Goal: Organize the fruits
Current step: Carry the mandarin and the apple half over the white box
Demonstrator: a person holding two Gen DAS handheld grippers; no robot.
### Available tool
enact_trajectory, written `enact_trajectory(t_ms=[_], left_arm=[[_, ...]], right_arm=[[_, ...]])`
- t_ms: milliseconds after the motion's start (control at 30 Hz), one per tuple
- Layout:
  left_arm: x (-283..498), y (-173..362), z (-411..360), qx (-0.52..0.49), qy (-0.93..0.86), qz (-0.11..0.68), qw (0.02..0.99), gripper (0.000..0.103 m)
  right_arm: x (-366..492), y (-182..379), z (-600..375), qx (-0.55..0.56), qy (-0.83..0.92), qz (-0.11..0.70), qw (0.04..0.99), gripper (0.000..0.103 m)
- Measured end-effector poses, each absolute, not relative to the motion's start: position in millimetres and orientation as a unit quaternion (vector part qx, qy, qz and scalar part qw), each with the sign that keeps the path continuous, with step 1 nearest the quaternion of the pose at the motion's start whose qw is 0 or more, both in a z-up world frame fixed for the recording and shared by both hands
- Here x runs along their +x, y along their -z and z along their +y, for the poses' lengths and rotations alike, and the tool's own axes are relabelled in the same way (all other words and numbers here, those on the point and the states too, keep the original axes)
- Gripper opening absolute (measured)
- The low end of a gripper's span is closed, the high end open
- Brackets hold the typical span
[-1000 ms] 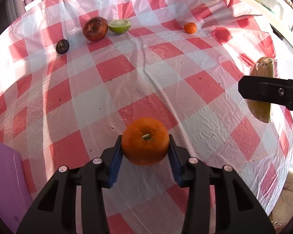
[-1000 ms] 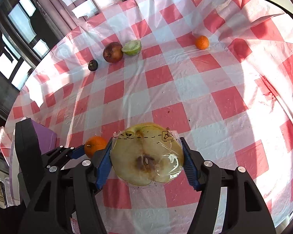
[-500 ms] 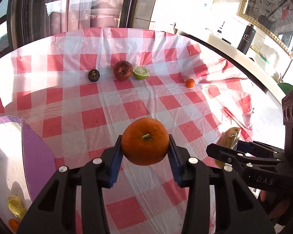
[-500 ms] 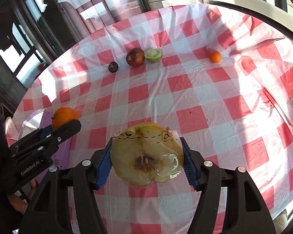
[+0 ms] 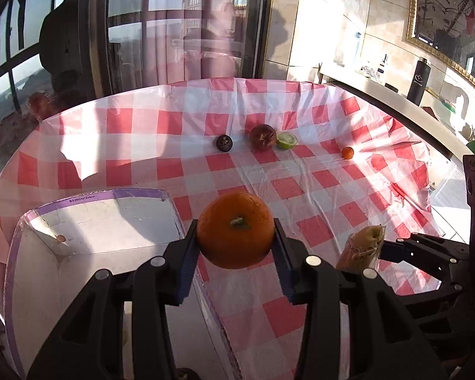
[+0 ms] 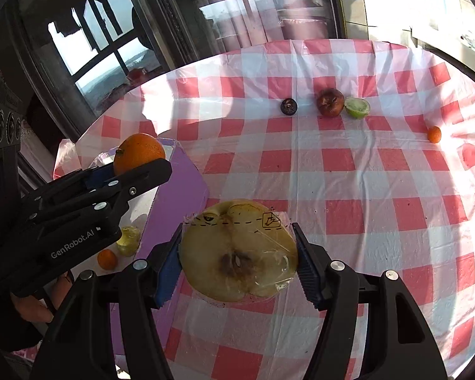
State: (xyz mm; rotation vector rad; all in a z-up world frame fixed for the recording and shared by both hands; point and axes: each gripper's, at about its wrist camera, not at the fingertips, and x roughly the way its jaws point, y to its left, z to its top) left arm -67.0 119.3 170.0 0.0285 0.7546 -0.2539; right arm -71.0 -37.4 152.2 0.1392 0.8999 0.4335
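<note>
Two fruits are held above the table: the orange [image 5: 236, 234] is clamped in the left gripper [image 5: 236, 247] at the purple box's [image 5: 110, 194] rim, nearer than the wrapped apple half [image 6: 237, 251] pinched in the right gripper [image 6: 237, 259] beside it.

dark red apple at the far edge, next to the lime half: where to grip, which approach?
Grip the apple across its round middle, coming from above, jaws closing front to back. The lime half sits right against its right side, so a sideways closure would probably hit it.
</note>
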Motion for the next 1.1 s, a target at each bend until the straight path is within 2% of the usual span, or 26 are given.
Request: enact_trajectory(t_ms=[467, 633, 800, 1100], left_arm=[[-96, -153, 228, 0.005, 0.011, 0.403, 0.915, 0.044], [-89, -134, 259, -0.011, -0.028, 0.45, 0.893, 0.044], [-82, -111, 272, -0.012, -0.046, 0.494, 0.868, 0.044], [-82, -87, 286, -0.038, -0.05, 0.538, 0.841, 0.044]], right_arm=[[-95, -159, 75, -0.012, -0.333, 0.411, 0.849, 0.062], [-105, -146, 109, -0.068, -0.369, 0.428, 0.822, 0.062], [-123, -125, 142, -0.141, -0.416, 0.451, 0.777, 0.062], [-126, -108, 151, -0.177, -0.412, 0.47, 0.76, 0.063]])
